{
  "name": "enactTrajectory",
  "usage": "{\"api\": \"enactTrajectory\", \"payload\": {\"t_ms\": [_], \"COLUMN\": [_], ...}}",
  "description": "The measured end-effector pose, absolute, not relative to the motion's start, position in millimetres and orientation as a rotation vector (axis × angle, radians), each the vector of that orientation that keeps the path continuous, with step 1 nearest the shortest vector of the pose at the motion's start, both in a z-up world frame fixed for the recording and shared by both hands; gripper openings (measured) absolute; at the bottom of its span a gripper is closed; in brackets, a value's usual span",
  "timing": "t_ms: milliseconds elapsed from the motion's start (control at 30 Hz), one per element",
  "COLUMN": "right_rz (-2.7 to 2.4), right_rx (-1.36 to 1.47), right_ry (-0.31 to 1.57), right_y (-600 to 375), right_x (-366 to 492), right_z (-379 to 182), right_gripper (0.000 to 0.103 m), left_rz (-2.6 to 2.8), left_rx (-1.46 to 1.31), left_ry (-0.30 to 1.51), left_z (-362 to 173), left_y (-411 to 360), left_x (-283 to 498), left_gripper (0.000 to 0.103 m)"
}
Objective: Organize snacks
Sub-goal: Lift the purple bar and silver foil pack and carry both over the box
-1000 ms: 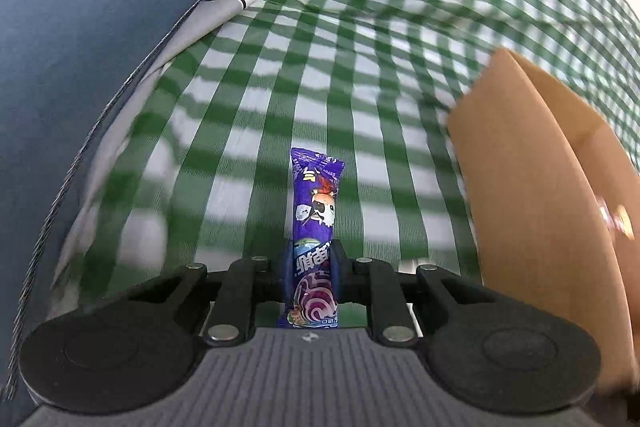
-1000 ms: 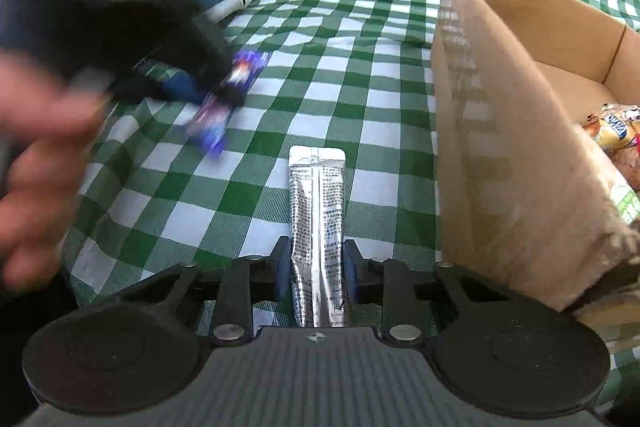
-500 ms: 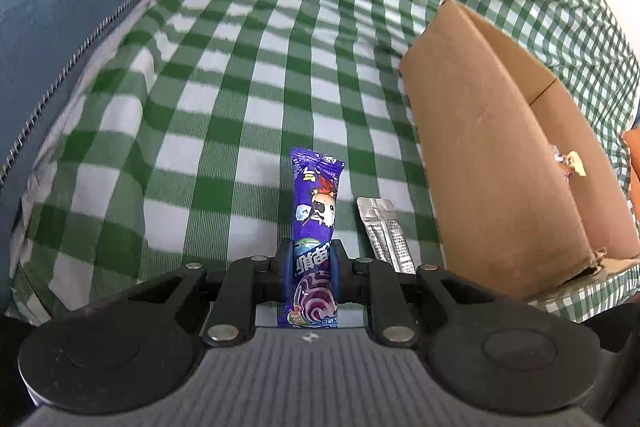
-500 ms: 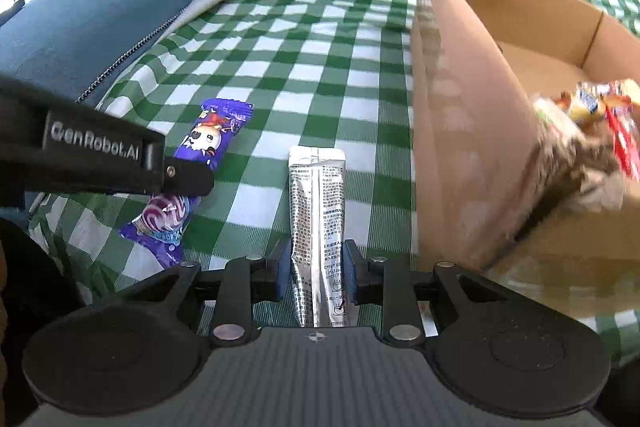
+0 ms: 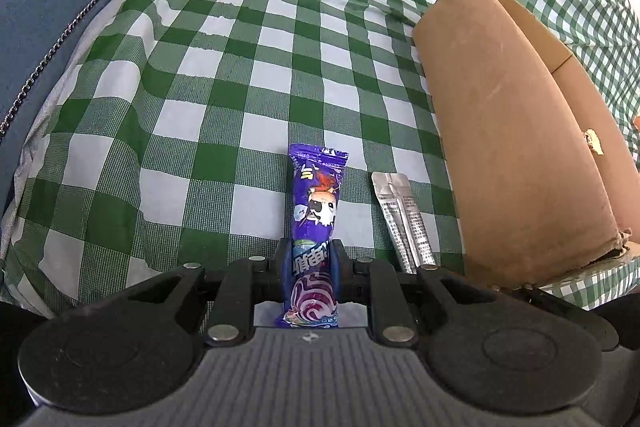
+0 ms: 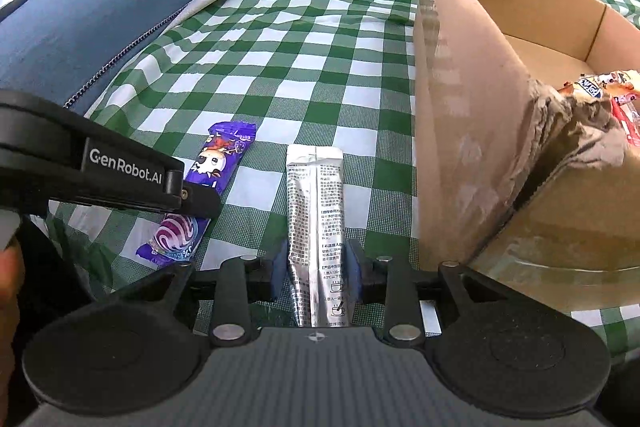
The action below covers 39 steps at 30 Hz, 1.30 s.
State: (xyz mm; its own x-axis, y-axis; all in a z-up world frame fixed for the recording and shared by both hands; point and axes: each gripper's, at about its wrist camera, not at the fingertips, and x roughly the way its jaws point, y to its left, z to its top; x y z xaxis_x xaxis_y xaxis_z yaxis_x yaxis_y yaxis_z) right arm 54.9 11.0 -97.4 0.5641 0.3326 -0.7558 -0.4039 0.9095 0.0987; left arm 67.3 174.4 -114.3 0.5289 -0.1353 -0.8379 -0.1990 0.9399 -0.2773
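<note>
My left gripper (image 5: pixel 310 261) is shut on a purple snack bar (image 5: pixel 316 203) and holds it just above the green checked cloth. My right gripper (image 6: pixel 316 269) is shut on a silver foil sachet (image 6: pixel 316 211). In the right wrist view the purple snack bar (image 6: pixel 218 163) and the left gripper (image 6: pixel 200 201) are close on the left. In the left wrist view the silver sachet (image 5: pixel 402 219) is just right of the purple bar. An open cardboard box (image 6: pixel 472 99) stands to the right and holds several snack packets (image 6: pixel 608 95).
The green checked cloth (image 5: pixel 224 75) covers the surface. A blue cushion with a zip (image 6: pixel 96 19) lies along the left. The near corner of the box (image 6: pixel 576 131) is torn. The box also shows in the left wrist view (image 5: pixel 504 147).
Both grippers have come close side by side, keeping hold of their snacks. The views have steadied, and the box has shifted slightly in each view.
</note>
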Motion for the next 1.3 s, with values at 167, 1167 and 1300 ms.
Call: {"api": "enactTrajectory", "payload": {"t_ms": [167, 1167, 1300], "right_rz": [0.432, 0.450, 0.481], "right_rx": [-0.089, -0.024, -0.019], "right_ry": [0.864, 0.673, 0.615], "right_y": [10.4, -15.6, -20.0], "right_x": [54.0, 26.9, 25.2], "right_z": [-98.1, -36.8, -12.1], "right_gripper": [0.031, 0.027, 0.027], "left_rz": [0.033, 0.037, 0.036], "left_rx": [-0.350, -0.463, -0.462], "left_ry": [1.022, 0.812, 0.798], "left_z": [-114.7, -85.6, -83.6], "left_y": [174.0, 192.8, 193.1], "left_x": [67.9, 52.1, 50.6], "left_gripper": [0.020, 0.017, 0.017]}}
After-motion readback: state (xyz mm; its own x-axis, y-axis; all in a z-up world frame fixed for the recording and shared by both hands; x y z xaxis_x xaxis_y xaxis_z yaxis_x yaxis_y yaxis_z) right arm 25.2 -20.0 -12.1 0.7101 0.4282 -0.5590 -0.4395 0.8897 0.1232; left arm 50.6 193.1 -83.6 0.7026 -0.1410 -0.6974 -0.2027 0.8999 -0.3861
